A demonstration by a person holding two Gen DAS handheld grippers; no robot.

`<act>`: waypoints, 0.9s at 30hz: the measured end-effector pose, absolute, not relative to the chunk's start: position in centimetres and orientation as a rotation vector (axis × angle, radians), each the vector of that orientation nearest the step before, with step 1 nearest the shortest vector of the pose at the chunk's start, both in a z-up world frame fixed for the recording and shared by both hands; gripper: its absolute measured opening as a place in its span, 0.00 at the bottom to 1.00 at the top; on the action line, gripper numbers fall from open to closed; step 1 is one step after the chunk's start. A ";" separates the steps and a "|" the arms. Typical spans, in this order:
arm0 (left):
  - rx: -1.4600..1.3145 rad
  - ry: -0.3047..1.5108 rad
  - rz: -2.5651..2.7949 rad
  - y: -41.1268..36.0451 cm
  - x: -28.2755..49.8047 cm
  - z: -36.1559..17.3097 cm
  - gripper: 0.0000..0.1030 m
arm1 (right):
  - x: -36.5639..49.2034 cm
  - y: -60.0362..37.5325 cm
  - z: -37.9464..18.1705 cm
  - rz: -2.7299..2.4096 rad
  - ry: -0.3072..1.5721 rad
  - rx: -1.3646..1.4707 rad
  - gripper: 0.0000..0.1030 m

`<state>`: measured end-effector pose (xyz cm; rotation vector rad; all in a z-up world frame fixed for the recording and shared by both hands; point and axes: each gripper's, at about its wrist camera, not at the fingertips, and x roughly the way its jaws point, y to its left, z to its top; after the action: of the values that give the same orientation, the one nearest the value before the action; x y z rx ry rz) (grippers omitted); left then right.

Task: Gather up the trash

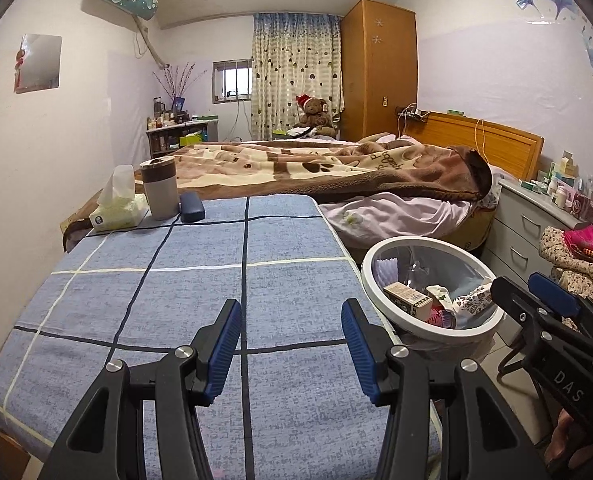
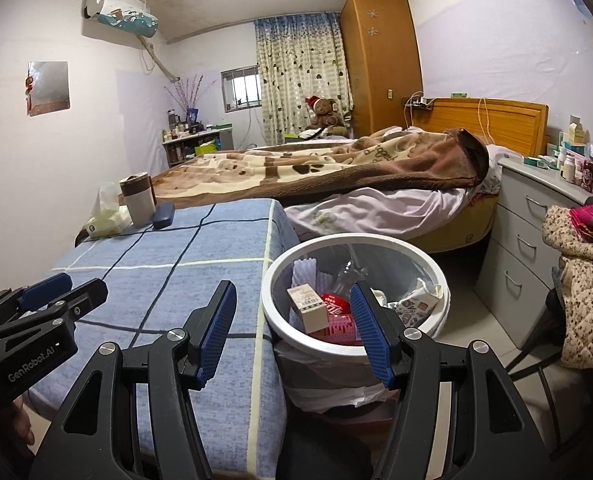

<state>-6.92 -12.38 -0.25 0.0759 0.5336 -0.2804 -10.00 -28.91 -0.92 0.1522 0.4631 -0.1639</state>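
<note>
A white-rimmed trash bin (image 1: 416, 241) (image 2: 376, 239) stands on the floor at the table's right edge. It holds a cardboard box (image 2: 308, 306), a red packet (image 2: 334, 304), a patterned wrapper (image 2: 414, 306) and a clear bottle (image 2: 346, 274). My left gripper (image 1: 290, 304) hangs open over the blue checked tablecloth (image 1: 176, 300) with nothing between its fingers. Over the near side of the bin, my right gripper (image 2: 293, 285) is open and empty too. Each gripper shows in the other's view: the right gripper (image 1: 516, 282) and the left gripper (image 2: 86, 282).
At the table's far end sit a tissue pack (image 1: 116, 212), a grey cup (image 1: 159, 188) and a dark case (image 1: 192, 207). Behind is a bed (image 1: 336, 168) with a brown blanket. A grey nightstand (image 2: 536, 240) and clothes on a chair (image 2: 584, 280) are to the right.
</note>
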 end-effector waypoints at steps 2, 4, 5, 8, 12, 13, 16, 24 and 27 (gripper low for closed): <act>0.079 0.535 -0.281 -12.4 -6.9 -0.2 0.50 | -10.0 -29.0 -0.9 -0.161 0.462 0.155 0.59; 0.080 0.534 -0.283 -12.5 -6.9 -0.2 0.50 | -10.1 -28.9 -0.9 -0.159 0.463 0.159 0.59; 0.082 0.536 -0.282 -12.5 -7.0 -0.2 0.50 | -10.1 -28.9 -0.9 -0.160 0.464 0.158 0.59; 0.080 0.537 -0.280 -12.5 -6.9 -0.2 0.50 | -10.1 -28.9 -0.9 -0.159 0.462 0.158 0.59; 0.079 0.533 -0.280 -12.4 -7.0 0.0 0.50 | -10.1 -28.9 -0.9 -0.158 0.462 0.157 0.59; 0.079 0.532 -0.282 -12.4 -7.0 0.0 0.50 | -10.1 -28.9 -0.9 -0.159 0.462 0.157 0.59; 0.080 0.532 -0.283 -12.4 -7.0 0.0 0.50 | -10.1 -28.8 -0.8 -0.157 0.459 0.157 0.59; 0.078 0.535 -0.280 -12.4 -7.0 0.1 0.50 | -10.1 -28.8 -0.8 -0.156 0.459 0.156 0.59; 0.078 0.534 -0.279 -12.3 -7.0 0.1 0.50 | -10.0 -28.8 -0.8 -0.156 0.461 0.158 0.59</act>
<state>-7.02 -12.33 0.15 0.0783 0.5343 -0.2786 -10.03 -28.77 -0.79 0.1581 0.4610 -0.1558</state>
